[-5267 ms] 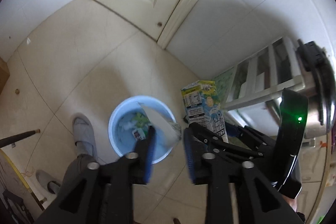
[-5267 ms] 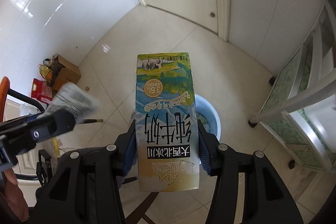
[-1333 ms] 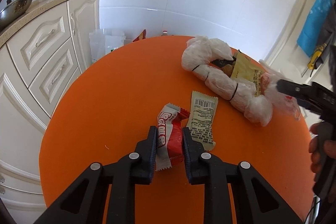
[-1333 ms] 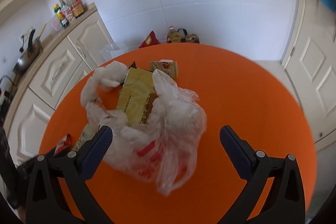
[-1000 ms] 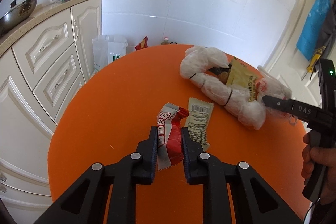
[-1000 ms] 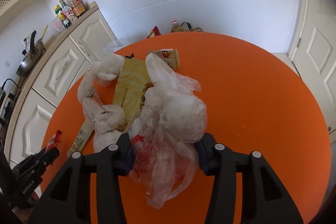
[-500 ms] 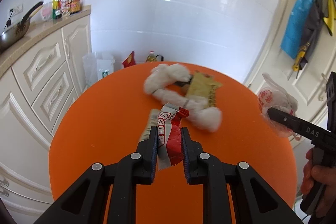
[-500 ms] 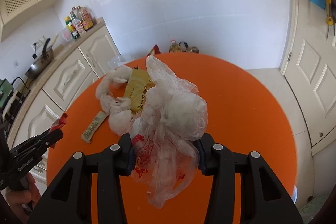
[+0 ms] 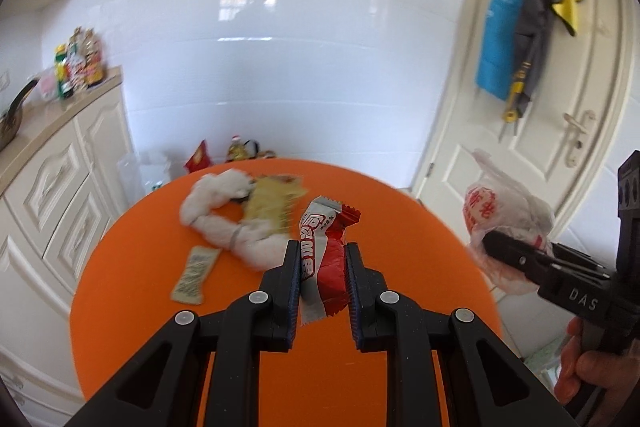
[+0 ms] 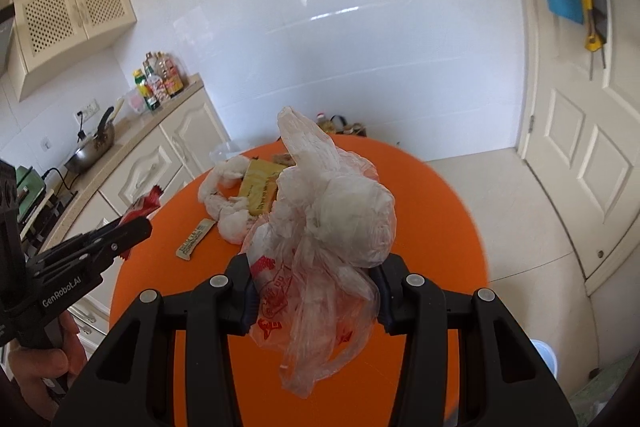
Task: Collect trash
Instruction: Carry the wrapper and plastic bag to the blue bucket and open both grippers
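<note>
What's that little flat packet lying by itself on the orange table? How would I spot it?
Find the round orange table and on it the white knotted bag with a yellow packet against it. Just nearer the cabinets lies a small sachet, apart from that heap. It alone is flat, pale beige and covered in fine print, and no jaws hold it.

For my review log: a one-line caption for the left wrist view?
Left gripper holds a red-and-white snack wrapper above the orange round table.

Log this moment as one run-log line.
left gripper: shut on red wrapper | right gripper: shut on plastic bag | both above orange table
</note>
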Demonstrator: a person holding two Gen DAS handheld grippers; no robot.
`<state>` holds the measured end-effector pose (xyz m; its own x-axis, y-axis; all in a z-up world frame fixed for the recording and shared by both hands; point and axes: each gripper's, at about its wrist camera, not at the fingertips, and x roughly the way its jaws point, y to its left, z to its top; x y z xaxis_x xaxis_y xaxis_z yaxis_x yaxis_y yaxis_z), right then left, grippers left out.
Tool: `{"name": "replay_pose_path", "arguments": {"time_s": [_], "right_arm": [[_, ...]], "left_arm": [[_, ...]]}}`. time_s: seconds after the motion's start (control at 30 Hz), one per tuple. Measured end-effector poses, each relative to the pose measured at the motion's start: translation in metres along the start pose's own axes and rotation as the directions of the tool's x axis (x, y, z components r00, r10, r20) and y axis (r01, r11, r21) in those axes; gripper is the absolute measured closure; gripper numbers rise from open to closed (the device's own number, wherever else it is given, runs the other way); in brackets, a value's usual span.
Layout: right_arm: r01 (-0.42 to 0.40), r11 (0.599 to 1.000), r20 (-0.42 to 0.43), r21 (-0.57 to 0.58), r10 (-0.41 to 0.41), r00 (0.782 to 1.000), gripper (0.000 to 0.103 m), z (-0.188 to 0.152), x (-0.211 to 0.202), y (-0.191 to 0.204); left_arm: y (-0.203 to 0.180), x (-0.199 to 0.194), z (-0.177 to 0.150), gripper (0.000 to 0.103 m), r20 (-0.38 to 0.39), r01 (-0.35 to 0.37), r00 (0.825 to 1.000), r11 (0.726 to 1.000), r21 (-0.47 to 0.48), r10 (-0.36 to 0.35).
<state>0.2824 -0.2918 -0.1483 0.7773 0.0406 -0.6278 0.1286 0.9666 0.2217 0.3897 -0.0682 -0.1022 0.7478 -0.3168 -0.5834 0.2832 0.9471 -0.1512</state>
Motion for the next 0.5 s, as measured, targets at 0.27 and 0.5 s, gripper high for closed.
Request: {"name": "replay_pose_path", "arguments": {"time_s": [0.27, 0.5], "right_arm": [[0.075, 0.997, 0.08, 0.03, -0.077, 0.994, 0.058, -0.005, -0.064, -0.039], [0.191, 0.978, 0.137, 0.088, -0.202, 0.97, 0.058, -0.013, -0.119, -0.089]], "left_arm": [[-0.071, -0.023, -0.002, 0.086, 0.029, 0.09, 0.995, 0.993, 0.081, -0.092], [-0.115, -0.013, 0.009, 0.086, 0.022, 0.201, 0.978, 0.969, 0.147, -0.206]]}}
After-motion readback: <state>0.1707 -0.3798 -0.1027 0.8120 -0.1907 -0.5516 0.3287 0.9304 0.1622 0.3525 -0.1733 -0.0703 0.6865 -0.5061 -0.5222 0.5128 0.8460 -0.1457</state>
